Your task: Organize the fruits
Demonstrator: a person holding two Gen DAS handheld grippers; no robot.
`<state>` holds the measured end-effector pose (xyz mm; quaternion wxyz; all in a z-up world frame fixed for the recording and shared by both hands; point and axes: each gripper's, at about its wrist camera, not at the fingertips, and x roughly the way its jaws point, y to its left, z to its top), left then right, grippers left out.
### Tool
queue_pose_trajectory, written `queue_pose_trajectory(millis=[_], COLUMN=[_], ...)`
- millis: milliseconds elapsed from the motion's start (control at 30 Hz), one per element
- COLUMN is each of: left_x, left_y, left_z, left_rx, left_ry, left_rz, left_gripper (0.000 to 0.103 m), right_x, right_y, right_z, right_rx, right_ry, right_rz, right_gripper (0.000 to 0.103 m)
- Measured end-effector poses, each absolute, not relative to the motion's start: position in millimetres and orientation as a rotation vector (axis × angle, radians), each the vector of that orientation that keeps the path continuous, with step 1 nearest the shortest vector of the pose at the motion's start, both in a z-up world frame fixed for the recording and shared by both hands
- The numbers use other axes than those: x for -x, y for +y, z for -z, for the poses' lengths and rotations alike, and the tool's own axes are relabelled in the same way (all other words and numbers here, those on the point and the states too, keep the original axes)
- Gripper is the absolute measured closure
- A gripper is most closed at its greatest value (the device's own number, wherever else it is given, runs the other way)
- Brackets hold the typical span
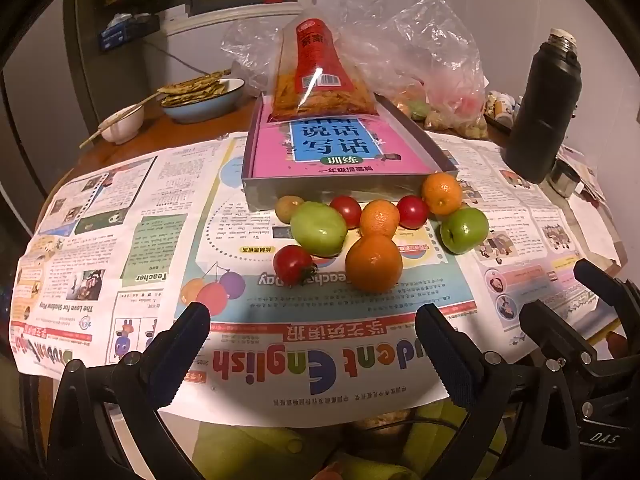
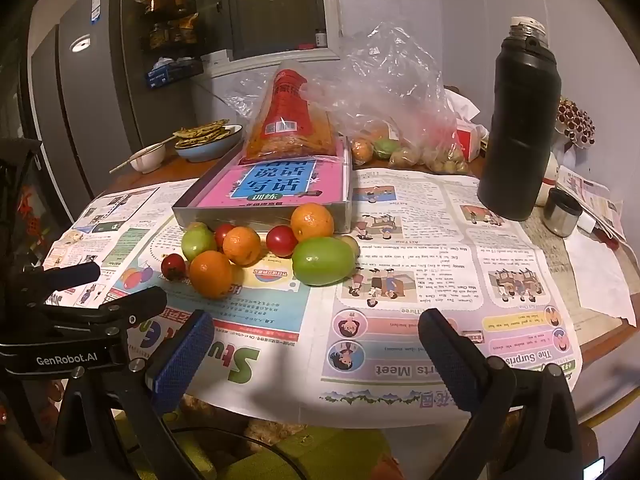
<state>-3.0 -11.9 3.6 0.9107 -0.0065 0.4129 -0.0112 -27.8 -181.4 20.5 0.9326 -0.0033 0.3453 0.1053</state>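
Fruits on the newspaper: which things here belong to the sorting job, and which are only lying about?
For the job:
- three oranges
- two green fruits
- three red tomatoes
- small brownish fruit
- shallow box, perhaps
- left gripper and right gripper, both open and empty

Lying about:
- black flask
- snack bag
- plastic bags
- blue bowl
- newspaper

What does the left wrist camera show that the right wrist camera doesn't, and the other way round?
Only the left wrist view shows the left gripper head-on, open, with the right gripper at its right edge. Only the right wrist view shows the fridge, the right gripper head-on and open, and the left gripper at its left edge. Both show the fruit pile, the box, the flask and the newspaper.
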Motion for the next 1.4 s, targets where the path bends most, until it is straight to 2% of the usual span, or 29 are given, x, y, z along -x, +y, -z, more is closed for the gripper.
queue_pose_trajectory(millis=[1400], left_x=[-7.9], left_y=[0.6], left_z=[4.9], left_rx=[0.047], left_ry=[0.886], left_rz=[0.029], left_gripper=[0.001], right_x=[14.5], right_y=[-175.3], right_z=[-8.1], right_rx=[0.007], right_ry=[0.752], right_rz=[-0.215], right_gripper=[0.000])
